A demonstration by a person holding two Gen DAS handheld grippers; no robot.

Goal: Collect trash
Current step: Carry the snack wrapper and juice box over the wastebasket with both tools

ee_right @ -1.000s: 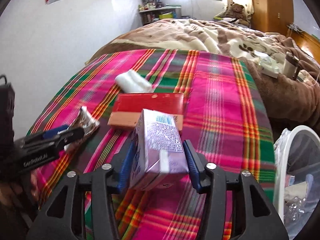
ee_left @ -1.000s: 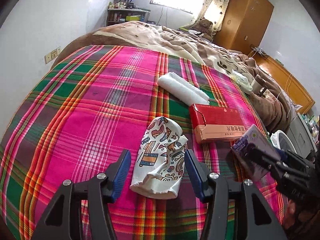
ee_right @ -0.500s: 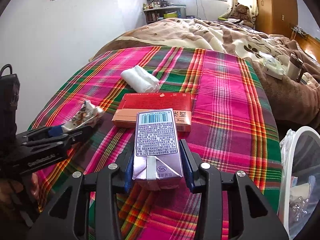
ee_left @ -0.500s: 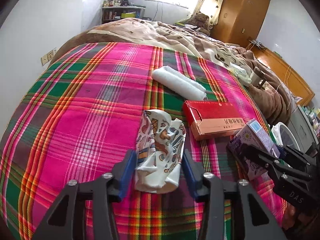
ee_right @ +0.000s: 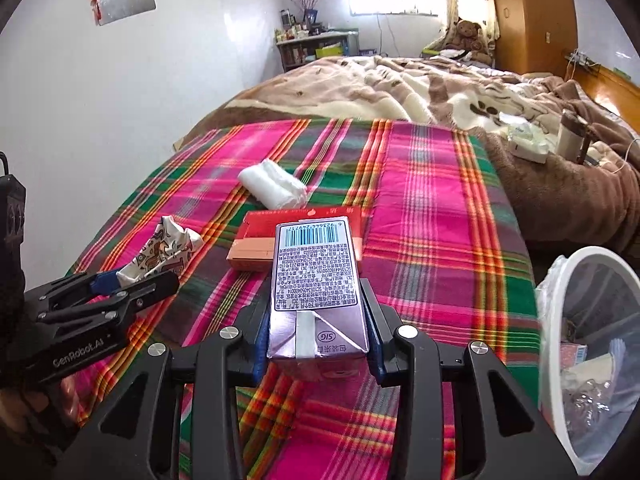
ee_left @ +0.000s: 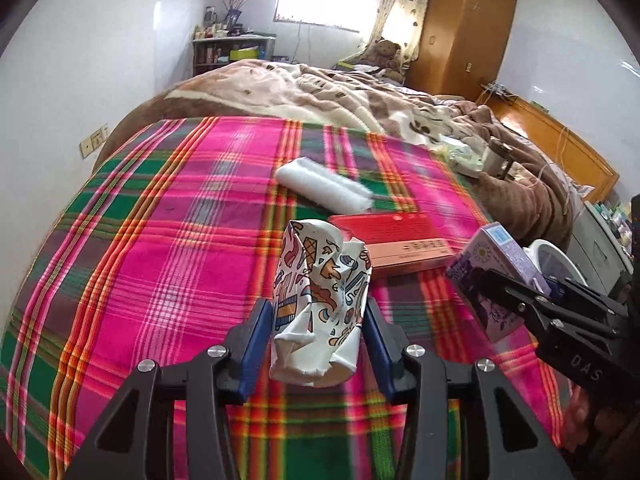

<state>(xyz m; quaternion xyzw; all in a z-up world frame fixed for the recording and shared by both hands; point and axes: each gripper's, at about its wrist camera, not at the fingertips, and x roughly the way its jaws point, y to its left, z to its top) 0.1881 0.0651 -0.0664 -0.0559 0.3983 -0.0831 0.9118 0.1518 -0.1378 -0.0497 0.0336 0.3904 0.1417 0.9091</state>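
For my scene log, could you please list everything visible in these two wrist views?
Crumpled paper cup: one, white with coloured print, in the left gripper.
Drink carton: one, purple, in the right gripper.
Flat box: one, red, on the plaid blanket.
Rolled towel: one, white, beyond the box.
Plaid blanket: one, pink and green, over the bed.
Trash bin: one, white, lined, right of the bed.
Teddy bear: one, brown, by the window.
Wardrobe: one, orange wood, far corner.
Left gripper: black, blue pads.
Right gripper: black, blue pads.
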